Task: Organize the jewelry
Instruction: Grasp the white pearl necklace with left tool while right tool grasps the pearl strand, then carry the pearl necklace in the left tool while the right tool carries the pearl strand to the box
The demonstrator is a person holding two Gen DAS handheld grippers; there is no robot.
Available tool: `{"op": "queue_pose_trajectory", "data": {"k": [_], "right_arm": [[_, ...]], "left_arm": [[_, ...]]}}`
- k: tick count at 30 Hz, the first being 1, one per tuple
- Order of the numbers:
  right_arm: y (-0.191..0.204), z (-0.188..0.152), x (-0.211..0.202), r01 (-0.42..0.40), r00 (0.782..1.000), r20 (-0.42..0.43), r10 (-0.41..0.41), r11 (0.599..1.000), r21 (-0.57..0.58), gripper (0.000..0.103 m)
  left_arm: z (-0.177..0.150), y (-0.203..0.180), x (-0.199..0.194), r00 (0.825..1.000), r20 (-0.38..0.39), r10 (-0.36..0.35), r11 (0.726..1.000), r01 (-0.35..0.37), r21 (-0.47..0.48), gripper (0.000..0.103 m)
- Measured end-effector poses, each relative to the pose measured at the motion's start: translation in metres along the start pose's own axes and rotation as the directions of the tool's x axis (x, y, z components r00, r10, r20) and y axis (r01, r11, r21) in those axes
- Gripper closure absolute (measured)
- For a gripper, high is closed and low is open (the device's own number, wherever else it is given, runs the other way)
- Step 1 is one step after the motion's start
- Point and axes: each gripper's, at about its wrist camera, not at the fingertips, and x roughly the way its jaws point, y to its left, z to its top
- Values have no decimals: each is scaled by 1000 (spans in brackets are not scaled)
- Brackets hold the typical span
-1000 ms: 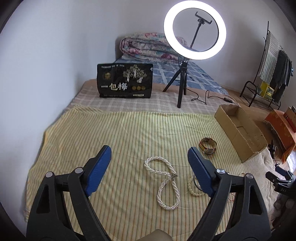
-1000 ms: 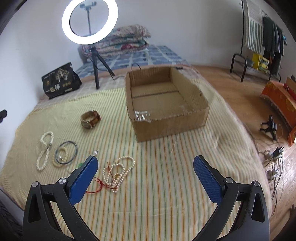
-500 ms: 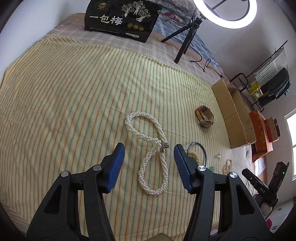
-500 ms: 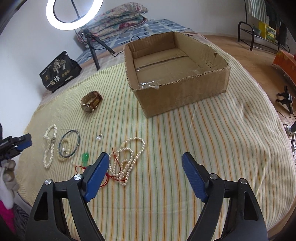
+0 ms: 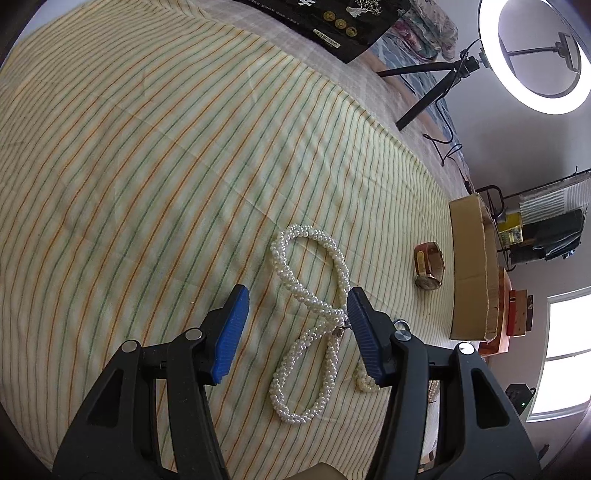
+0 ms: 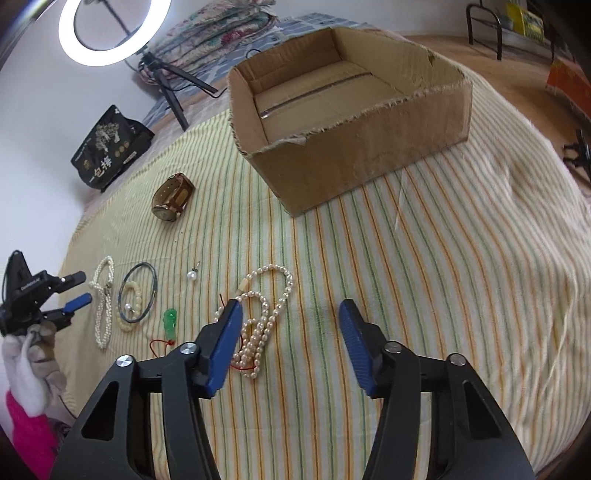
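My left gripper is open and low over the striped cloth, its jaws either side of a twisted white pearl necklace; the same necklace shows in the right wrist view. My right gripper is open and empty, just right of a cream bead necklace with red cord. A brown watch, a dark bangle with a bead bracelet inside, a pearl pendant and a green charm lie on the cloth. The open cardboard box holds nothing.
A ring light on a tripod and a black printed bag stand at the far edge of the bed. Folded quilts lie behind. A clothes rack and wooden floor are off to the right.
Both grippers have dropped lower and moved forward. The left now straddles the white pearl necklace and its jaws have narrowed. The right has narrowed and come nearer the cream necklace and box.
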Motion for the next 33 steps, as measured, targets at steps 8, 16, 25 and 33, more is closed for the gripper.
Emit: {"op": "queue_pose_trajectory", "data": {"k": [8,16,25,33], "right_arm": [[12,3,12,66,998,-1,-66,996,-63,63],[48,-9,25,279,960,65,-274,899,-337,71],[56,-7,28,229,973,50,-226,901,-368,95],[64,-13,27,233,972,65,-227,888,-397,97]], "left_arm": [[5,-4,15,1000,-2,16,1000,-16,-1,46],[2,-15,21,998,20,68,996,-69,57,46],[2,-18,26,991,49,127,988,-131,76,61],[6,-7,23,990,59,132,989,-135,54,97]]}}
